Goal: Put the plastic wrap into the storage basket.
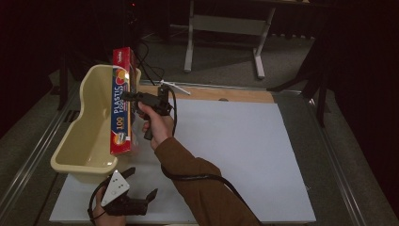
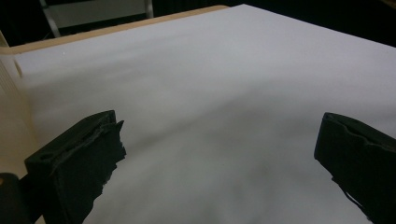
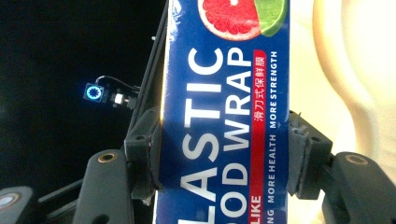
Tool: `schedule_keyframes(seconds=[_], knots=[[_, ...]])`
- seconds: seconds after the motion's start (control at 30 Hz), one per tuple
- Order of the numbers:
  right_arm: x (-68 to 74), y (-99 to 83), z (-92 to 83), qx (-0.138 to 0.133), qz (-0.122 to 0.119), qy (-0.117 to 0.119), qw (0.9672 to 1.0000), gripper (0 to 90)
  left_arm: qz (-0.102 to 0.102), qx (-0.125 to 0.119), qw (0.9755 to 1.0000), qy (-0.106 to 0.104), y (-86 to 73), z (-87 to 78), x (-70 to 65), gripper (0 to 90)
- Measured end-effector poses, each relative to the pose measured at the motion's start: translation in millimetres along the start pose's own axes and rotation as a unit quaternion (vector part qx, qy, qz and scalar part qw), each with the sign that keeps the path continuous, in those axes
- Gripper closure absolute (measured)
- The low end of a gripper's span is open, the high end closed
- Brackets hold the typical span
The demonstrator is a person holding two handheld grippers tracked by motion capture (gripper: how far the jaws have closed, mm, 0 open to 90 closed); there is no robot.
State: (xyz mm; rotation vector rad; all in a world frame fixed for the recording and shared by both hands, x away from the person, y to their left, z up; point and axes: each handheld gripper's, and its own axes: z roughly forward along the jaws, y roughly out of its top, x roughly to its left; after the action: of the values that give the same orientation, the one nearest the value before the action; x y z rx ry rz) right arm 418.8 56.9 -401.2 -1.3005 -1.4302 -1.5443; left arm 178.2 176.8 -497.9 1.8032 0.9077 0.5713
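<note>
- The right gripper (image 1: 134,98) is closed on a long box of plastic wrap (image 1: 121,101); in the right gripper view its two jaws press on the two narrow sides of the box (image 3: 224,116), near the middle of its length, which I think gives good balance.
- The box stands on its end, almost upright, at the right wall of the cream tub (image 1: 89,127). Its lower end is at the near right part of the tub's rim; if it is inside the tub or just outside, I cannot tell.
- Probably the upright position lets the long box pass over the tub's rim.
- The inside of the tub looks empty, as far as I can see.
- The left gripper (image 1: 141,186) rests low in front of the tub, on the white sheet (image 1: 244,155). Its jaws are wide apart and hold nothing.
- I believe the left hand (image 1: 106,212) is only waiting there, away from the box.
</note>
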Motion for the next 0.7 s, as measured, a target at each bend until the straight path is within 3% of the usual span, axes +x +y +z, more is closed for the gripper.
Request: schedule_keyframes(seconds=[0.33, 0.5, 0.7], knots=[[-4.9, -10.1, 17.8, -0.007, 0.006, -0.002, 1.0, 39.9, -0.001, -0.004, 1.0, 0.004, -1.1, -3.7, -0.3, 0.7], [-10.6, -11.2, 25.7, -0.013, 0.023, -0.01, 0.9996, 39.8, 0.001, -0.005, 1.0, 0.003, -1.0, -3.6, -1.1, 0.7], [-12.4, -16.3, 31.1, -0.017, 0.028, -0.009, 0.9994, 39.7, 0.0, -0.008, 1.0, 0.004, -0.9, -4.1, -1.3, 0.7]])
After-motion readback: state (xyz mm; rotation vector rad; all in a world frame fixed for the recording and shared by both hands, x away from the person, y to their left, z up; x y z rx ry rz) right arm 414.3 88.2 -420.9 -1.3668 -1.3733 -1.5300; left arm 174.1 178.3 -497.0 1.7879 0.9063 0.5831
